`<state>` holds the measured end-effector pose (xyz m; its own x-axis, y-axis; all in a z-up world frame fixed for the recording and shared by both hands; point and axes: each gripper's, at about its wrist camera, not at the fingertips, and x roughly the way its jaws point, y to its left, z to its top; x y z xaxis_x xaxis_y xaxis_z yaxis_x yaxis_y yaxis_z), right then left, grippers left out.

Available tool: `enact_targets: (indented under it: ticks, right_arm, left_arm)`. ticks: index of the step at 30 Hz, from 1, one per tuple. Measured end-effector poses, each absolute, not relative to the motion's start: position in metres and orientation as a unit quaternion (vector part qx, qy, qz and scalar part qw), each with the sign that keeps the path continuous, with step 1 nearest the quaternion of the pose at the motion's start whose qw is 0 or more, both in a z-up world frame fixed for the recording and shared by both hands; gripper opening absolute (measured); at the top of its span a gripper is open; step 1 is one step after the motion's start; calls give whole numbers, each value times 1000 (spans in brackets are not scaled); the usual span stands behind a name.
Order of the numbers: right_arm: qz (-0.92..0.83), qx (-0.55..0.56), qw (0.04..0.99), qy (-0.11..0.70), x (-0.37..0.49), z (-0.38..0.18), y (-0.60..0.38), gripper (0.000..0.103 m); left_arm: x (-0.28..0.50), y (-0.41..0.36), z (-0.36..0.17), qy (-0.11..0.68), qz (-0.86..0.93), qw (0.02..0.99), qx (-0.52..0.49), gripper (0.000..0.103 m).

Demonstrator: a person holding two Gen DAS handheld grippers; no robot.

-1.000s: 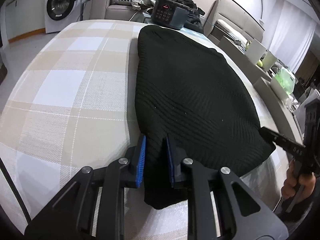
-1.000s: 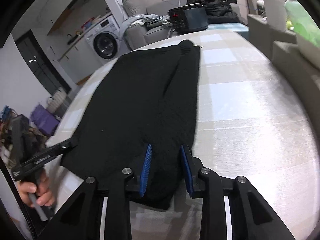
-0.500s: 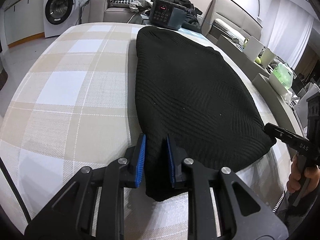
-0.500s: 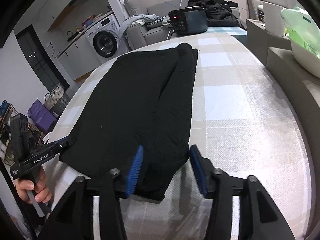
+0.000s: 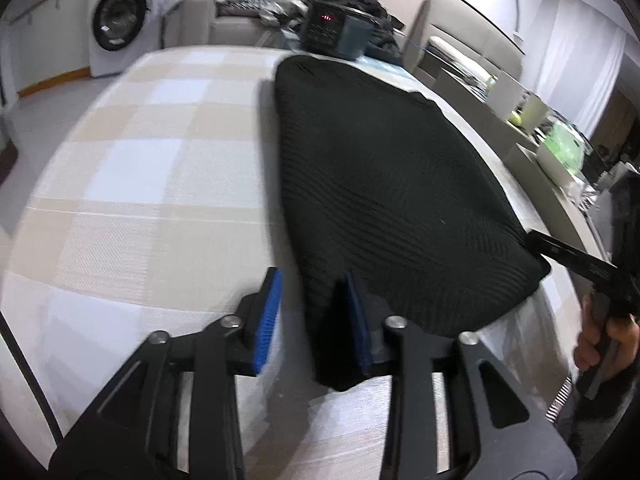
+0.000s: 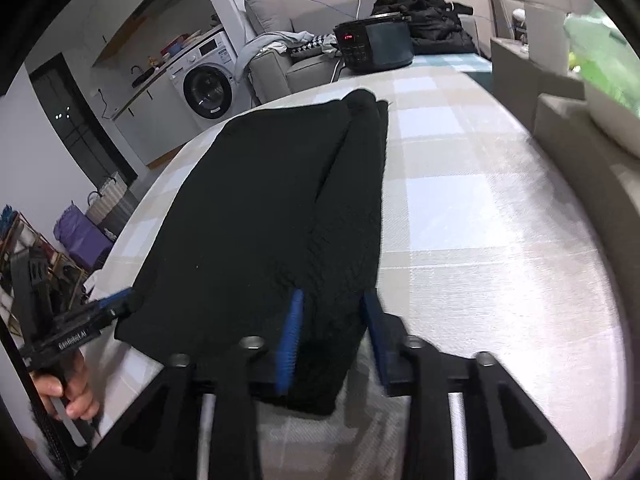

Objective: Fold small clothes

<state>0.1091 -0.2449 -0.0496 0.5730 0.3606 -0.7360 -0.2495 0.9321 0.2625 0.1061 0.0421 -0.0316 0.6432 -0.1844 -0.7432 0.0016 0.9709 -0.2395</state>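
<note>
Releasing, left gripper (image 5: 314,316) now spread off black knit garment (image 5: 384,184) hem, right gripper (image 6: 332,336) still parted

White washing machine (image 5: 120,26) by wall, grey sofa (image 6: 280,68) behind, pale floor (image 5: 44,100), curtained window (image 5: 580,52).

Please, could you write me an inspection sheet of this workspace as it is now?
Surface: checked tablecloth, beige and white.
Job's things: black knit garment lying flat lengthwise, right side folded inward.
Clutter: dark appliance with red display at far end.
Grippers: left gripper open at near left corner; right gripper open, straddling near right corner.
Cables: white cord beside appliance.
Surroundings: washing machine, sofa with clothes.
</note>
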Motion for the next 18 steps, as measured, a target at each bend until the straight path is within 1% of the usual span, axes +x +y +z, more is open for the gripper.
enact_targets:
  ticks: [1,3,4,5,6,7,8,9,13,18]
  right_arm:
    - [173,63,888,422,105,-47,-247,65]
    - [186,57,894,404,95,-39,-248,70]
    - [190,49,896,398,91,-37,-247,78]
    - [192,35,901,387,86,-33,-244,84]
    - [194,25,906,375,82,-30,-242,92]
    - [199,16,914,353,75,-26,-240,96]
    - [205,15,919,337,71,-23,-239,98]
    - [209,16,923,323,67,-21,-239,102]
    - [216,12,938,273,57,-15,-239,103]
    - [215,2,944,249,55,-15,-237,103]
  left_arm:
    - [103,43,-28,409,-48,906,-104,42]
    - [90,45,-17,370,-42,923,-96,66]
    - [85,45,-13,355,-42,929,-93,72]
    - [79,44,-8,339,-42,936,-87,83]
    - [74,42,-4,325,-42,942,-78,88]
    - [70,40,-2,316,-41,945,-70,89]
    - [67,38,0,308,-39,949,-62,95]
    - [64,35,1,303,-39,951,-56,102]
    - [58,30,5,277,-51,959,-44,102]
    - [51,20,5,248,-48,967,-30,102]
